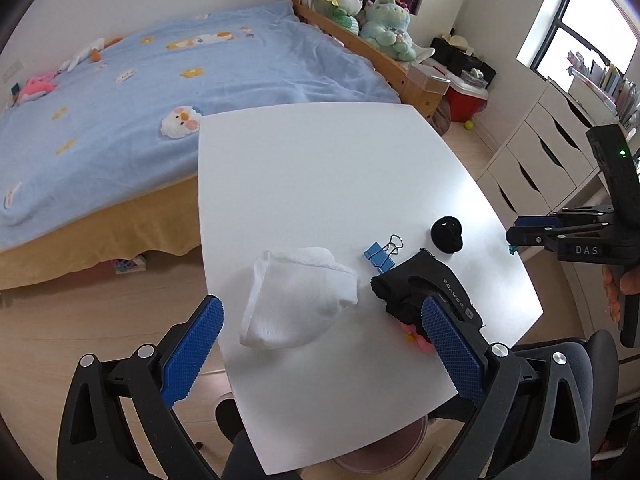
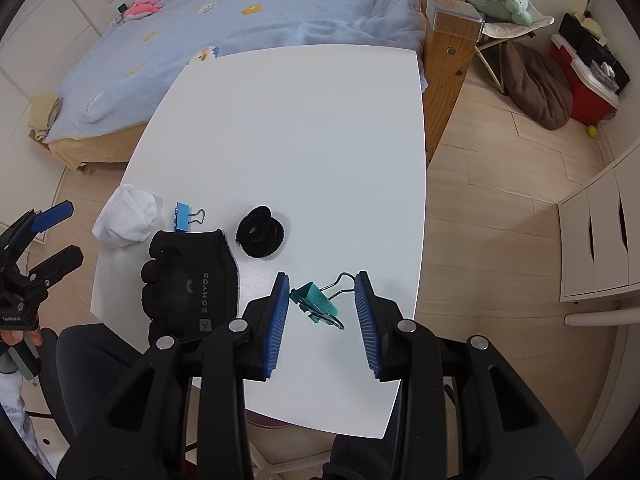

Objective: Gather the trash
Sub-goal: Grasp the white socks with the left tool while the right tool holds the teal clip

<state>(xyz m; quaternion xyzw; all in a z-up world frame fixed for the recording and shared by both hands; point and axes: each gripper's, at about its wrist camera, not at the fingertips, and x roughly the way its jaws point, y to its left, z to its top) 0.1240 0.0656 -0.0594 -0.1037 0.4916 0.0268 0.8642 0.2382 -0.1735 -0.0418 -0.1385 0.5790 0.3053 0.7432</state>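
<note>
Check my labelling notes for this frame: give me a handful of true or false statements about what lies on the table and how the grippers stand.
1. The right gripper is open around a teal binder clip. True.
2. The left gripper is shut on the white sock. False: it is open, with the sock lying on the white table between its fingers.
3. A blue binder clip lies between the white sock and the black scrunchie. True.
4. The black glove lies on the bed. False: it lies on the table.
</note>
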